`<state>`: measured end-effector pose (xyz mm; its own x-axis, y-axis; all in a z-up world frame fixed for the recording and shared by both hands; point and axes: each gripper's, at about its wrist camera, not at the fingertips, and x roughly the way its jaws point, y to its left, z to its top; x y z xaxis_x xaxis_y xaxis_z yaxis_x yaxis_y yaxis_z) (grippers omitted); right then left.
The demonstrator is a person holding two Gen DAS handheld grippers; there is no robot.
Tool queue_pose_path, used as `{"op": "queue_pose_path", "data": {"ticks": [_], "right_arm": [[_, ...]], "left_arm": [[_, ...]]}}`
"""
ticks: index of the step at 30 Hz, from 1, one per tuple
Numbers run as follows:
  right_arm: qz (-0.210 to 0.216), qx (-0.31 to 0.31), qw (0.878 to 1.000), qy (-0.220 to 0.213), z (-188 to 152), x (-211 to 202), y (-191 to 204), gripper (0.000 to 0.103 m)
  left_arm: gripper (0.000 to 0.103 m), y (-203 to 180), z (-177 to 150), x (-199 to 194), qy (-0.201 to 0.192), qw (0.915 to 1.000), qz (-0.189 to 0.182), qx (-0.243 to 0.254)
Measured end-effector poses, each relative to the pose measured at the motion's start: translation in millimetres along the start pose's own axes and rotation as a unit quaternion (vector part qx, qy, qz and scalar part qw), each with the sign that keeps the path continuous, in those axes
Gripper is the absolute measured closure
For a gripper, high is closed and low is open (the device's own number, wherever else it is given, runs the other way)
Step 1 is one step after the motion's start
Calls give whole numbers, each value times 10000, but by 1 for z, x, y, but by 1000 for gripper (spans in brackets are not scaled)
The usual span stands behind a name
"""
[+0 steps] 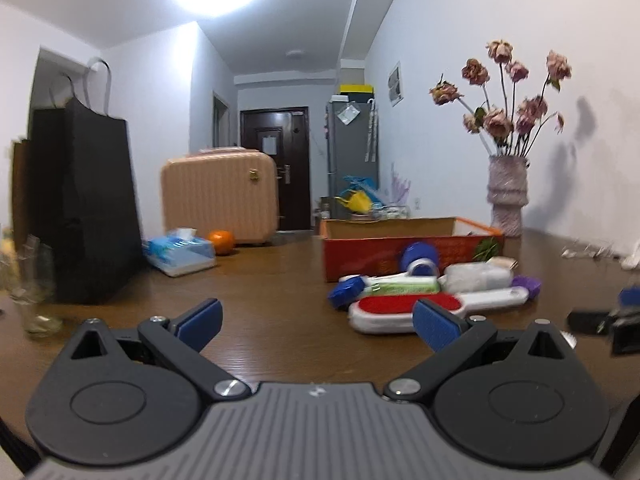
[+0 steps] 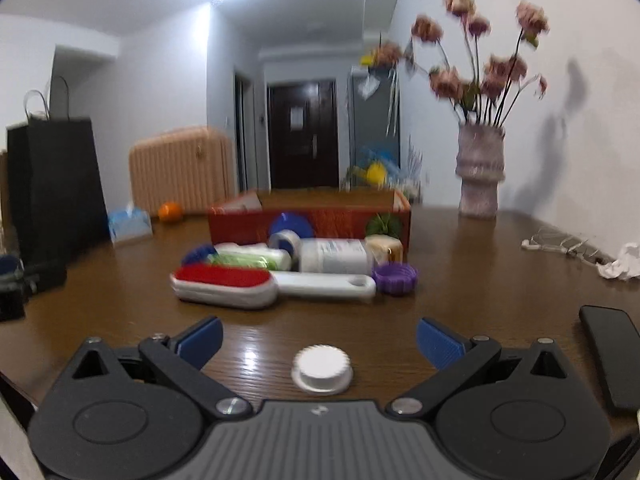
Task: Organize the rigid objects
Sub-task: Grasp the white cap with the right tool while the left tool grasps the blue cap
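Task looks barely started. Orange box (image 2: 308,216) sits mid-worktop (image 2: 460,280); can't see inside it, so can't tell if anything is stowed. The pile still lies loose on the worktop just in front of the box: red-and-white brush (image 2: 240,284), white bottle (image 2: 332,256), green tube (image 2: 248,258), purple cap (image 2: 396,278), tape roll (image 2: 285,242), blue lid (image 2: 291,224) leaning on the box's front wall. White cap (image 2: 322,368) lies well short of the box, between the right claw (image 2: 320,340) fingers, untouched. Right claw released, empty. Left claw (image 1: 316,324) also released, empty, low over bare worktop, left-front of the box. Everything visible still needs boxing, probably white cap first.
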<state>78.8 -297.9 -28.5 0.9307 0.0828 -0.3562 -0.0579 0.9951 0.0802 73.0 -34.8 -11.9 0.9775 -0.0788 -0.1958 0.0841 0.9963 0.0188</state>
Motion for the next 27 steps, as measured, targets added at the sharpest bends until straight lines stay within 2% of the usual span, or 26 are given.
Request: {"op": "queue_pose_path", "data": {"ticks": [2, 5, 7, 9, 11, 13, 14, 15, 16, 19, 21, 25, 27], "right_arm": [[-77, -8, 9999, 105, 5, 11, -12, 0], [24, -108, 9995, 310, 7, 23, -23, 2], [234, -89, 9985, 496, 4, 32, -25, 9], [440, -131, 9965, 697, 1, 41, -22, 20], [589, -327, 9948, 759, -3, 48, -17, 22], [619, -539, 9932, 827, -3, 56, -11, 29], [644, -613, 9922, 879, -2, 59, -10, 39], [696, -650, 9911, 934, -2, 63, -9, 57], [749, -644, 9900, 1012, -1, 68, -9, 66], [802, -529, 9897, 1063, 5, 79, -14, 68], [746, -558, 9905, 1015, 12, 88, -15, 68], [674, -638, 9918, 882, 26, 101, -18, 68], [656, -641, 9924, 825, 33, 106, -19, 68]], "left_arm": [[0, -8, 4, 14, 185, 9995, -180, -204], [0, -25, 8, 35, 394, 9984, -368, -147], [0, -35, 9, 50, 500, 9979, -413, -33], [0, -41, 11, 63, 652, 9970, -409, -8], [0, -43, 12, 76, 845, 9954, -447, -68], [0, -42, 13, 90, 1050, 9934, -447, -124], [0, -40, 14, 96, 1087, 9929, -451, -145], [0, -36, 16, 101, 1088, 9929, -459, -156], [0, -32, 19, 106, 1070, 9932, -443, -156], [0, -19, 29, 132, 947, 9951, -238, -154], [0, -9, 36, 160, 1144, 9932, 90, -217], [2, 12, 46, 210, 1546, 9838, -167, -898], [12, 18, 44, 232, 1853, 9736, -367, -1279]]}}
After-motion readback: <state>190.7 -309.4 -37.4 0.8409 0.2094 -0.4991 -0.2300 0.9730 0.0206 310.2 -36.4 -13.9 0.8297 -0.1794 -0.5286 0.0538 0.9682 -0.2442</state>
